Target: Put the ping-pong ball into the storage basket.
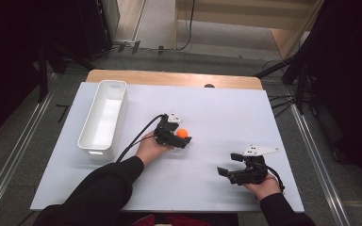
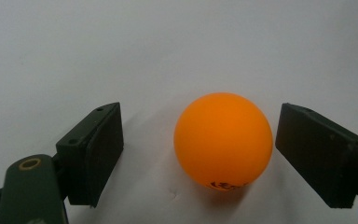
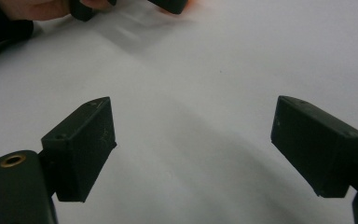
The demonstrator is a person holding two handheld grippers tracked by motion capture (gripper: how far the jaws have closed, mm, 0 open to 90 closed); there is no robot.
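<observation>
An orange ball (image 1: pixel 183 133) lies on the white tabletop (image 1: pixel 226 108) near the middle. My left gripper (image 1: pixel 185 137) lies low over the table with the ball between its jaws. In the left gripper view the ball (image 2: pixel 223 140) sits nearer the right pad (image 2: pixel 314 154), with a narrow gap there and a wide gap to the left pad (image 2: pixel 98 149), so my left gripper (image 2: pixel 200 156) is open around it. My right gripper (image 1: pixel 229 165) rests at the front right, open, with nothing between its jaws (image 3: pixel 191 149).
A long white bin (image 1: pixel 96 151) stands at the left of the table, lengthwise front to back. The table's wooden rear edge (image 1: pixel 169 77) runs behind it. Black cables trail from both grippers toward the person.
</observation>
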